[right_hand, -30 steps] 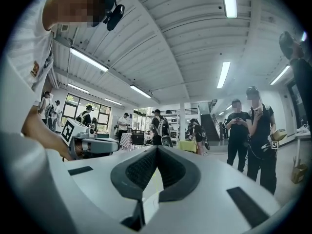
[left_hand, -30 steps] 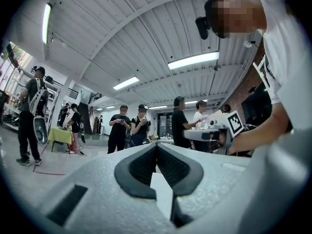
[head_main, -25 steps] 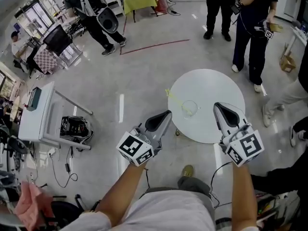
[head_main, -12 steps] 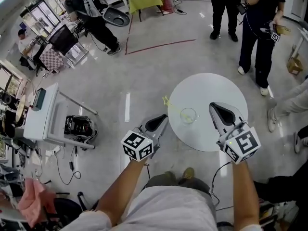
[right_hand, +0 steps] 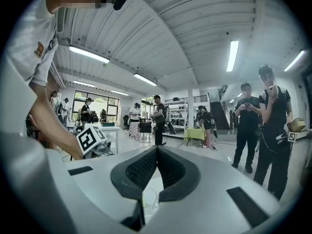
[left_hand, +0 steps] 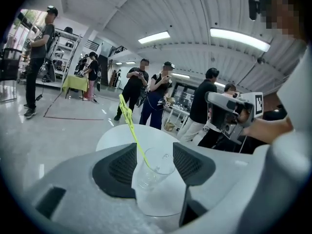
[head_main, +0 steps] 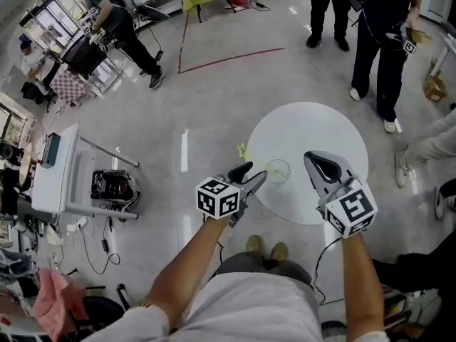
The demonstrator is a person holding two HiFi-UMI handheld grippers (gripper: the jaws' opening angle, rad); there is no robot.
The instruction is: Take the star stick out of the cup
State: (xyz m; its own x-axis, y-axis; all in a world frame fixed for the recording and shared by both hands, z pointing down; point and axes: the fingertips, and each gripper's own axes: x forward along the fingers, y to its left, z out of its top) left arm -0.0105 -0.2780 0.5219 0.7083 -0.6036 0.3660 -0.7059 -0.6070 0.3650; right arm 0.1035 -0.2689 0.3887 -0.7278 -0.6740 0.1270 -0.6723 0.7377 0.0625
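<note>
Just now spreading left gripper point(head_main: 253, 177) fingers point(left_hand: 117, 167) wide around cup point(left_hand: 153, 167) with star stick point(left_hand: 127, 118), not pressing; right gripper point(head_main: 315, 161) fingers point(right_hand: 170, 172) pressed together, empty.

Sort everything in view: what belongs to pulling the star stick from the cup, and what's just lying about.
Job:
star stick, leaning in the cup; white table; left gripper, jaws just opened, cup in their gap, untouched; right gripper, shut.

Lying about:
grey cart; black device on the floor; pink cloth.
</note>
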